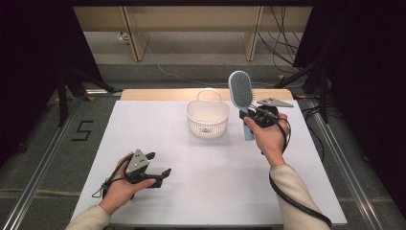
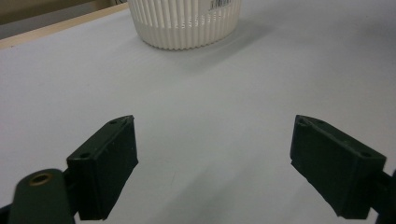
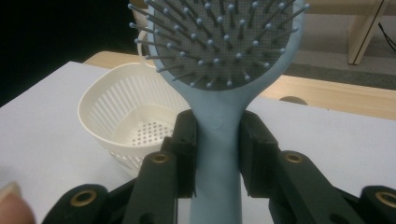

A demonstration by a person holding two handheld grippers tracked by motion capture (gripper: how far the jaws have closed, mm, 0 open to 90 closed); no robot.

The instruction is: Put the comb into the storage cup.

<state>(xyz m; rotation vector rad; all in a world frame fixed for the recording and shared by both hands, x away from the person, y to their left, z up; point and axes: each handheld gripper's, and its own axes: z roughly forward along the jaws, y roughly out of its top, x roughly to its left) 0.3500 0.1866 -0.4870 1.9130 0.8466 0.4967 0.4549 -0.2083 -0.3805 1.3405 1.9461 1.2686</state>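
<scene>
White matte surface (image 1: 201, 182), wooden strip along far edge. White slotted plastic basket with handle (image 1: 207, 117), far centre. Light-blue plastic paddle hairbrush with ball-tipped bristles (image 1: 241, 91), upright, right of basket, handle clamped by right gripper (image 1: 251, 116) fingers (image 3: 187, 154). Left gripper (image 1: 158, 167), near left, fingers (image 2: 105, 163) spread, holding nothing.

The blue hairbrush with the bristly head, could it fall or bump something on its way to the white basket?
Possibly. The right gripper pinches the blue plastic hairbrush low on its handle, so the heavy head might tip or slip. The white slotted plastic basket looks light; its upright handle could catch the brush and the basket might slide.
</scene>
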